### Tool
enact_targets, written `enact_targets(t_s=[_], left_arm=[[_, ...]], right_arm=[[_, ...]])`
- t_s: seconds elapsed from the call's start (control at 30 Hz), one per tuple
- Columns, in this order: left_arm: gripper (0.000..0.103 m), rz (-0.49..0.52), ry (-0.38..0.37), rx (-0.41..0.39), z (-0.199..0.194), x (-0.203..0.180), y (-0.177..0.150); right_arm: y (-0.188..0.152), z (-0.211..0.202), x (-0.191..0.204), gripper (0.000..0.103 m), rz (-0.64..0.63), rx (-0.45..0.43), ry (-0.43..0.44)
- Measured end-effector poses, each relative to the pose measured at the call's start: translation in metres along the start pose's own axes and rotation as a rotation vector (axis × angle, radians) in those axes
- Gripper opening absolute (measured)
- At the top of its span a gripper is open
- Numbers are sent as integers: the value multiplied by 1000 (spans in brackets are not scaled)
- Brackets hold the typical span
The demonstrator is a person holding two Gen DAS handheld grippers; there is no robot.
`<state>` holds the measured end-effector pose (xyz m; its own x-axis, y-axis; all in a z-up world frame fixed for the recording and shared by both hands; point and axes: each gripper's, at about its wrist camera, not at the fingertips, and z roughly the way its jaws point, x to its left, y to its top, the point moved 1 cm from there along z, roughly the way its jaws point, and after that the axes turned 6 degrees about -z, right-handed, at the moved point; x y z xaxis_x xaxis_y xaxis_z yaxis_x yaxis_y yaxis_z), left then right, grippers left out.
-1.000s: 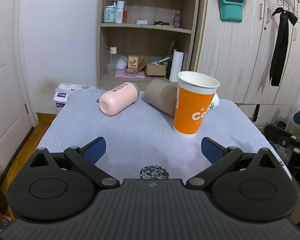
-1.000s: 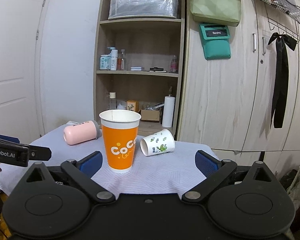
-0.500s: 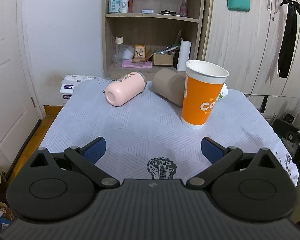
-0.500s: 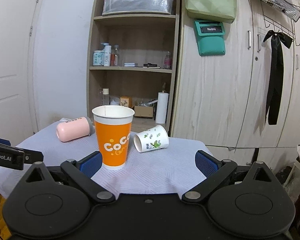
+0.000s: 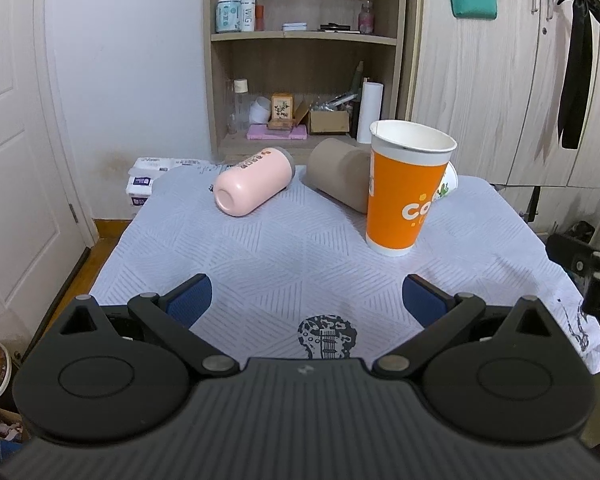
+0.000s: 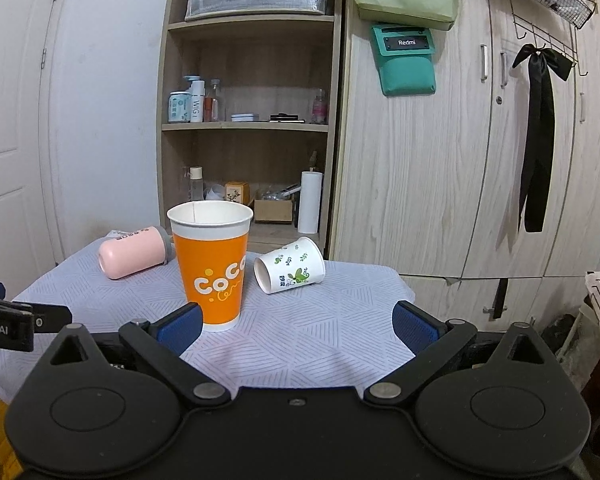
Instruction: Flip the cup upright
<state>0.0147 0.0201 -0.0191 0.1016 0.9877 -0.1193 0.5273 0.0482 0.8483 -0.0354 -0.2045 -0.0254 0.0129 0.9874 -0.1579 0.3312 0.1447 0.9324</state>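
Note:
An orange paper cup (image 5: 404,188) stands upright on the table; it also shows in the right wrist view (image 6: 214,264). A pink cup (image 5: 252,186) lies on its side at the back left, as does a brown cup (image 5: 338,174) behind the orange one. A small white leaf-print cup (image 6: 290,266) lies on its side at the back right. My left gripper (image 5: 306,300) is open and empty over the near table. My right gripper (image 6: 296,324) is open and empty, near the orange cup.
The table has a pale patterned cloth (image 5: 300,248). A wooden shelf unit (image 6: 248,128) with bottles and boxes stands behind it, beside a wardrobe (image 6: 480,160). A white door (image 5: 16,140) is at the left. The left gripper's side (image 6: 8,320) shows at the right wrist view's left edge.
Both grippers have drawn back from the table and stayed open, so the cups look a little farther away. The cups have not moved.

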Motion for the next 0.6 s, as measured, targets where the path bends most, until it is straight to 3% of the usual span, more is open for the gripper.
enact_targets(t_s=[0.6], left_arm=[[103, 12, 24, -44, -5, 1, -1]], right_arm=[[0, 1, 1, 103, -13, 6, -2]])
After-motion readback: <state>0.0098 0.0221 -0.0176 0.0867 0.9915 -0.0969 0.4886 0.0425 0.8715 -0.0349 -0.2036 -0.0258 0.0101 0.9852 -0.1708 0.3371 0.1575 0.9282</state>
